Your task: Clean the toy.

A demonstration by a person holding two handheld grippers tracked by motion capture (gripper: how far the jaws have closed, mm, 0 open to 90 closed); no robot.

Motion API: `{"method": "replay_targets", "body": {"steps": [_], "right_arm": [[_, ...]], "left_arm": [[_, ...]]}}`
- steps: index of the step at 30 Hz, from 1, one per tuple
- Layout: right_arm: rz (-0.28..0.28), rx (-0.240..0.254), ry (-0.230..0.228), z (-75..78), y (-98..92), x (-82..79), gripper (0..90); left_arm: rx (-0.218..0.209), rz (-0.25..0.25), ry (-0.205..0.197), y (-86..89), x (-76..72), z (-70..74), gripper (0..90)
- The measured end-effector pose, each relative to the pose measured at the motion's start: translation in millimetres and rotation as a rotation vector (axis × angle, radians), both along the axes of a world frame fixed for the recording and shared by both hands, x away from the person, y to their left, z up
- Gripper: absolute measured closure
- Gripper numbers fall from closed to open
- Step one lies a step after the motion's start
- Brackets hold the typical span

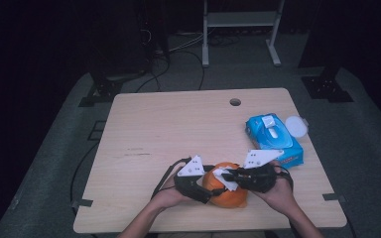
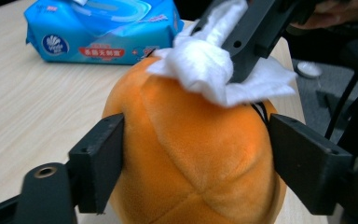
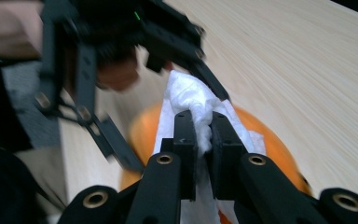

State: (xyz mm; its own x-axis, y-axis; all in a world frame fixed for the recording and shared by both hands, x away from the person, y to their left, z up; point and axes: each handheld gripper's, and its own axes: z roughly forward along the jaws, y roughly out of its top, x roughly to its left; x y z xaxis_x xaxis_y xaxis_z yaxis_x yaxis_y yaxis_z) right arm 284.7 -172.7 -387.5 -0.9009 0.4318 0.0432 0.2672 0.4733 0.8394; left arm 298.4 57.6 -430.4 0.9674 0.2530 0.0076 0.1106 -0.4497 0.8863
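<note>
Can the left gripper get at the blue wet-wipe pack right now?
Probably not yet: the left gripper has its jaws around the orange plush pumpkin, and the blue plastic wet-wipe pack lies beyond the right gripper pinching a white wipe.

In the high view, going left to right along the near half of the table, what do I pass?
Left gripper → orange plush → right gripper holding a white wipe on top of the plush → blue wipes pack → white lid.

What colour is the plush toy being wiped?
Orange; clearest in the left gripper view, between the left tongs.
</note>
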Motion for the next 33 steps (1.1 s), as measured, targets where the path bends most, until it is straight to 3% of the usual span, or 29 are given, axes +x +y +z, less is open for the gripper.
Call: {"method": "replay_targets", "body": {"steps": [3, 7, 11, 14, 16, 20, 23, 26, 28, 30, 33], "right_arm": [[0.009, -0.024, -0.020, 1.3, 8.3, 1.0, 82.2], [-0.040, -0.041, -0.036, 1.7, -2.5, 6.6, 82.3], [-0.088, -0.034, 0.005, -6.0, -21.1, 10.7, 82.3], [-0.069, -0.018, 0.001, -2.5, -14.8, 4.8, 82.1], [-0.027, 0.007, 0.003, 0.9, -6.6, 1.4, 82.1], [-0.021, -0.022, -0.016, 1.3, -2.1, 2.7, 82.2], [-0.075, -0.062, -0.024, -4.1, -13.9, 9.4, 82.3], [-0.125, -0.054, 0.003, -13.1, -30.1, 14.9, 82.3], [-0.130, -0.032, 0.026, -15.4, -32.4, 15.5, 82.3], [-0.126, -0.037, 0.012, -13.9, -27.6, 14.0, 82.2], [-0.101, -0.028, -0.003, -11.1, -18.4, 11.1, 82.1]], "left_arm": [[0.041, -0.001, -0.044, -0.9, -4.0, 0.9, 23.9], [0.037, -0.013, -0.051, 2.1, -3.5, -0.8, 24.9], [0.041, -0.028, -0.079, -1.7, -5.8, -0.4, 24.9], [0.073, -0.058, -0.135, -6.8, -10.7, 2.6, 24.9], [0.087, -0.067, -0.149, -7.4, -13.2, 2.8, 24.9], [0.080, -0.060, -0.130, -0.2, -10.0, -0.5, 25.8], [0.077, -0.049, -0.099, 6.9, -4.5, -4.3, 25.8], [0.048, -0.029, -0.049, 9.0, -0.1, -5.8, 24.7], [0.043, -0.014, -0.032, 5.0, 1.0, -1.7, 18.2], [0.019, -0.012, -0.053, 2.0, -0.2, 2.9, 15.4], [0.036, -0.018, -0.078, 2.0, -2.0, 1.9, 18.9]]}}
